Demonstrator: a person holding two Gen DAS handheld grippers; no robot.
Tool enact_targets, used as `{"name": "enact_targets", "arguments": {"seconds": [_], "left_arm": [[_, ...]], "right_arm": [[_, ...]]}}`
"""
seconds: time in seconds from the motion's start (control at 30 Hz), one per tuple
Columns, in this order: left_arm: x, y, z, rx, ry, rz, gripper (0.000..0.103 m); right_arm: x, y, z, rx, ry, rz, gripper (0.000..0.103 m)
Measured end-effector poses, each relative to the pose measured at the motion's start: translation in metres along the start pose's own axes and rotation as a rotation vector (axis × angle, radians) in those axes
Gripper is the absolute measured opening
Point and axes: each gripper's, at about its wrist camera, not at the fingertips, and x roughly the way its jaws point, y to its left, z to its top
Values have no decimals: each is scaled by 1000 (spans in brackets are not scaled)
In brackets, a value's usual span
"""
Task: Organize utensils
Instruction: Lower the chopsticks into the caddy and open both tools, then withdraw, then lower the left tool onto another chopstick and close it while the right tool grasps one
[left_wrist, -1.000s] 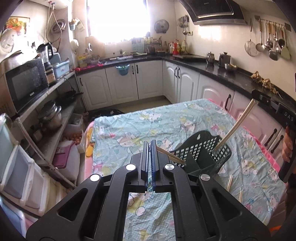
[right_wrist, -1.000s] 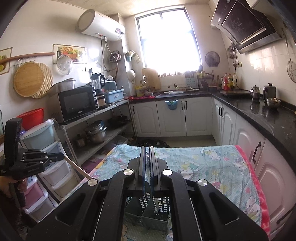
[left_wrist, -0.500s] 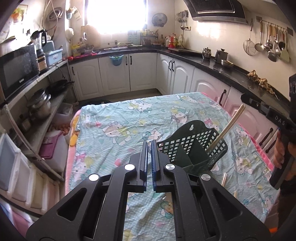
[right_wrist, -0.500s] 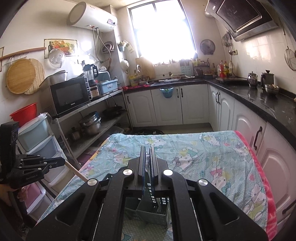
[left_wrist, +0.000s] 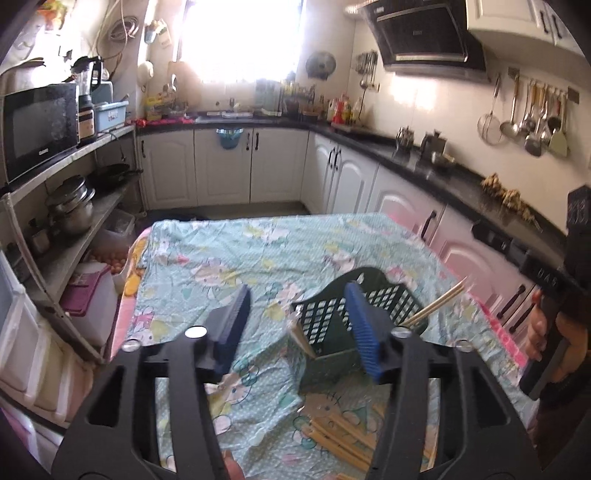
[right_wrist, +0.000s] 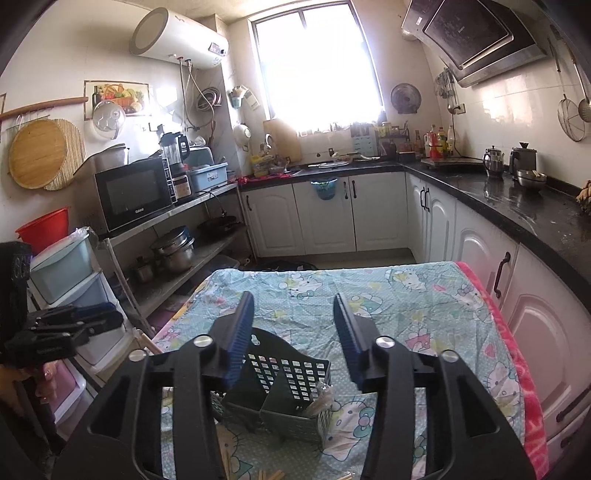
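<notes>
Small kitchen, hard backlight from window (right_wrist: 317, 66) on far wall, blown out. White cabinets (right_wrist: 325, 218) run under a black countertop (right_wrist: 517, 199), L-shaped along far and right walls. Range hood (right_wrist: 476, 33) upper right, ladles and strainer (left_wrist: 524, 118) hung on white tile. Left side: metal shelf rack (right_wrist: 177, 236) with microwave (right_wrist: 133, 192) and pots (right_wrist: 173, 251), water heater (right_wrist: 177, 37) above. Table in centre under a cartoon-print tablecloth (right_wrist: 369, 291).

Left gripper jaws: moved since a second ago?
Yes. The left gripper was shut on a chopstick; now its jaws are opening, spread either side of the basket edge, and the chopstick leans in the basket.
</notes>
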Motion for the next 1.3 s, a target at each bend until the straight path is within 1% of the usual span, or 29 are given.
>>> {"name": "enact_targets", "arguments": {"seconds": [0.03, 0.1, 0.2, 0.3, 0.47, 0.77, 0.93, 1.3], "left_arm": [[-4, -1, 1, -4, -15, -1, 59], [-13, -3, 3, -13, -47, -5, 73], [-27, -7, 4, -24, -96, -6, 84], [-37, -10, 2, -29, -125, -5, 92], [-50, -13, -5, -44, -154, -1, 93], [-63, -21, -24, -50, -164, -8, 93], [-63, -25, -39, -53, -147, -13, 93], [-57, -21, -71, -94, -93, -7, 93]], "right_arm": [[-2, 0, 0, -2, -3, -2, 47], [-8, 1, -1, -5, -8, -1, 51], [-17, 3, -2, -11, -16, 5, 56], [-26, 4, -6, -18, -23, 4, 59], [-42, 4, -13, -23, -30, 5, 61], [-63, 12, -28, -48, -26, 16, 63], [-71, 20, -39, -77, -14, 22, 63], [-74, 31, -70, -114, 54, 32, 64]]}}
